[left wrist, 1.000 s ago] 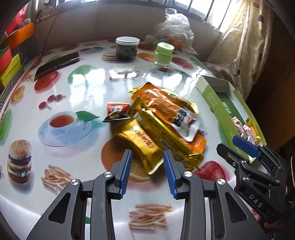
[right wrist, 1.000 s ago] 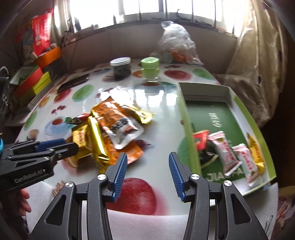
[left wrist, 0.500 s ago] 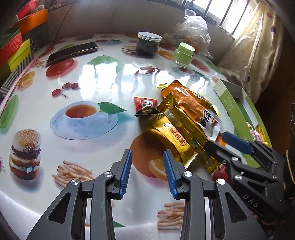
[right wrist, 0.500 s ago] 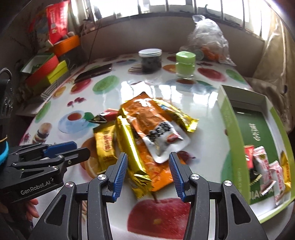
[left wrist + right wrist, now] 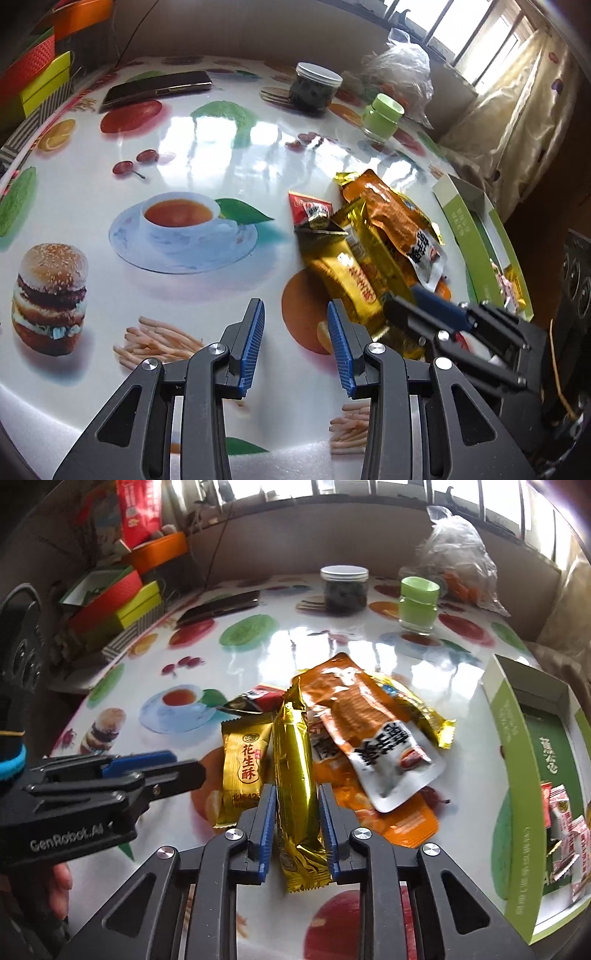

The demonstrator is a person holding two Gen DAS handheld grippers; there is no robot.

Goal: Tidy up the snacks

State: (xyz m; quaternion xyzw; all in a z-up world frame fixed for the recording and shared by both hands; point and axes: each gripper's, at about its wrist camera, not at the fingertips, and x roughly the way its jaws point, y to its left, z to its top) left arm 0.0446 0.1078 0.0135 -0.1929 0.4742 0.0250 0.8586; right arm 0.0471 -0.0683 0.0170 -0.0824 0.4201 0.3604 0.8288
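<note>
The right gripper has its blue pads closed against both sides of a long gold packet, which stands on edge between them at the near end of the snack pile. Just to the left of that packet lies a shorter gold peanut-crisp packet, flat on the table. To its right an orange pouch with a white end rests across the top of the pile, overlapping another gold wrapper beneath it. A small red packet and a dark wrapper peek out at the far left edge of the pile.

The left gripper hovers above the printed tablecloth with its fingers apart and nothing between them; it sits just left of the pile, over the orange-slice print. From the right wrist camera it appears side-on at the left, its tips near the peanut-crisp packet.

The green box lies open at the right edge of the table, well apart from the pile, and several small wrapped candies rest in its near end.

At the far side of the table stand a dark jar with a white lid, a small green-lidded jar beside it, and a clear plastic bag behind. A dark phone lies flat near the far left edge
</note>
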